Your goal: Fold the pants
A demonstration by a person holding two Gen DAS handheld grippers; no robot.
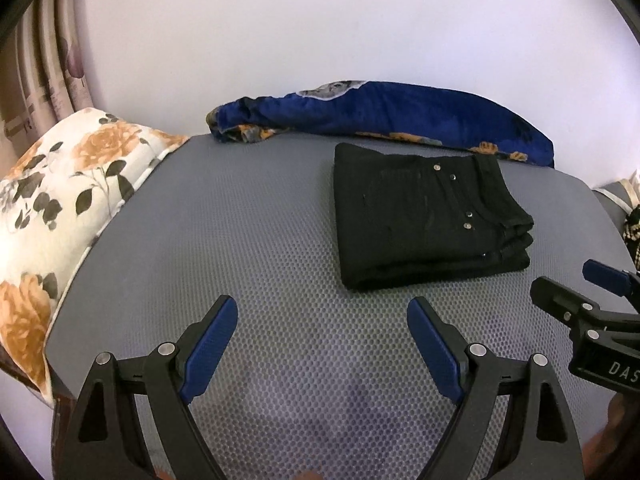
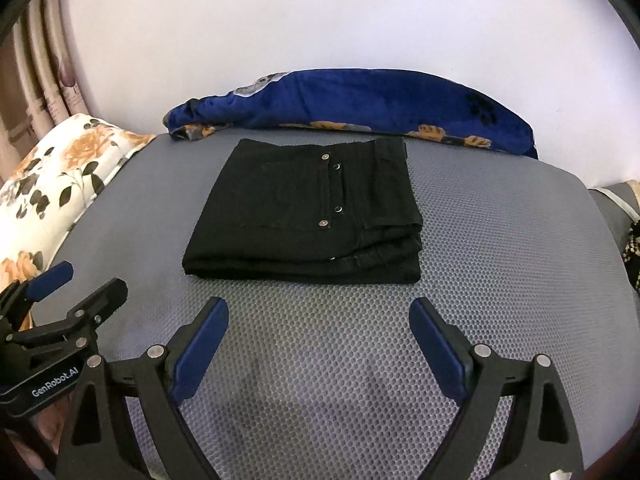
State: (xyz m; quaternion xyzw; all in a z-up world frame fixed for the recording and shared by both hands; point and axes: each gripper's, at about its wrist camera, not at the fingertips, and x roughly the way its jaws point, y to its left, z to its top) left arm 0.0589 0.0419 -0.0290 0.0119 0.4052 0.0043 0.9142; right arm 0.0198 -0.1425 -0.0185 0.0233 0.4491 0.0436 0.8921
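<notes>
Black pants (image 1: 428, 216) lie folded into a compact stack with silver rivets on the grey mesh mat (image 1: 248, 248); they also show in the right wrist view (image 2: 308, 208). My left gripper (image 1: 322, 312) is open and empty, hovering over the mat in front of and left of the pants. My right gripper (image 2: 318, 312) is open and empty, in front of the pants. The right gripper shows at the left view's right edge (image 1: 572, 284), the left gripper at the right view's left edge (image 2: 86, 280).
A blue floral blanket (image 1: 400, 116) lies bunched along the mat's far edge against the white wall. A white pillow with orange flowers (image 1: 60, 200) lies at the left. Curtains (image 1: 44, 64) hang at far left. A dark patterned object (image 1: 632, 232) sits at the right edge.
</notes>
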